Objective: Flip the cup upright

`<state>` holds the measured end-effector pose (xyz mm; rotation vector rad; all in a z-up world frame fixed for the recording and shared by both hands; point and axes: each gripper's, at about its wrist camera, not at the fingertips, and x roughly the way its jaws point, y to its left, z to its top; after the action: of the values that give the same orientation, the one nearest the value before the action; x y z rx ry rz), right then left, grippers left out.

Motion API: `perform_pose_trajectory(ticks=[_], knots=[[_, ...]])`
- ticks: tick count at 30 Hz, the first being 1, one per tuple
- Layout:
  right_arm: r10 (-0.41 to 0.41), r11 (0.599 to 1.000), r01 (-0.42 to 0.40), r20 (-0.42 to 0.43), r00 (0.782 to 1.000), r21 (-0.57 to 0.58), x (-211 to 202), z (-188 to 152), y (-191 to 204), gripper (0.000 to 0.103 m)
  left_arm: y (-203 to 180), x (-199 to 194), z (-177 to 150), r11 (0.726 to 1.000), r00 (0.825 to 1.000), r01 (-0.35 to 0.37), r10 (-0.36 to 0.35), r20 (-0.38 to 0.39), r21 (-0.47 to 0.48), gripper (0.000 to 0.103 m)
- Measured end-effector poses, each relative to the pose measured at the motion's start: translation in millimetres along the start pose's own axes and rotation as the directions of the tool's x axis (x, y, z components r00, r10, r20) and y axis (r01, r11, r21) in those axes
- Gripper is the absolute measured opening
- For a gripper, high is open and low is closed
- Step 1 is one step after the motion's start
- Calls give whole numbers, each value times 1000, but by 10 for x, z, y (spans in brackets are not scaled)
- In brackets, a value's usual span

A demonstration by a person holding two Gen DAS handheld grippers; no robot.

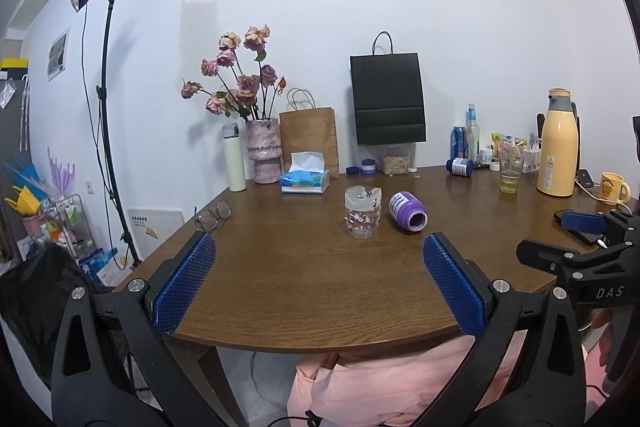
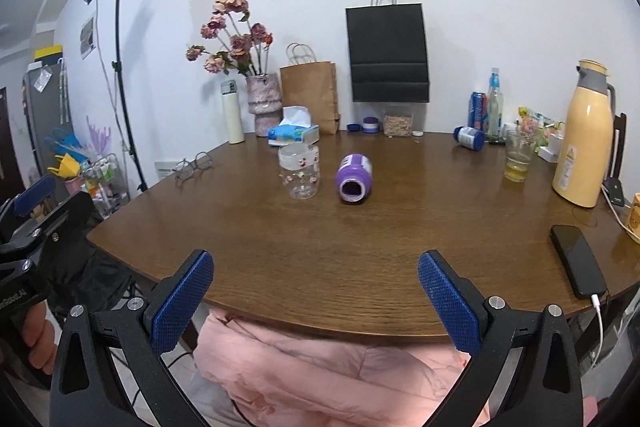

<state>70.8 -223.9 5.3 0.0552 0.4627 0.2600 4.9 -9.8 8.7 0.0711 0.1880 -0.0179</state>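
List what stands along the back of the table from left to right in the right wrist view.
White thermos → flower vase → brown paper bag → black paper bag → blue can → clear bottle → yellow jug.

Ahead of the fingers, the wooden table (image 2: 320,251) carries a glass jar (image 2: 299,171), a tipped purple cup (image 2: 354,177), and perhaps a phone (image 2: 578,261) rightward.
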Motion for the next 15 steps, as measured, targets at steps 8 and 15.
perform_pose_trajectory(ticks=[8,15], knots=[[-88,996,88,11,996,-6,-17,32,-28,103,11,-2,20,1000,1000,0,0,-4,-2,103],[-35,999,35,4,999,27,-30,56,-86,103,5,23,31,1000,1000,-2,2,-12,-1,103]])
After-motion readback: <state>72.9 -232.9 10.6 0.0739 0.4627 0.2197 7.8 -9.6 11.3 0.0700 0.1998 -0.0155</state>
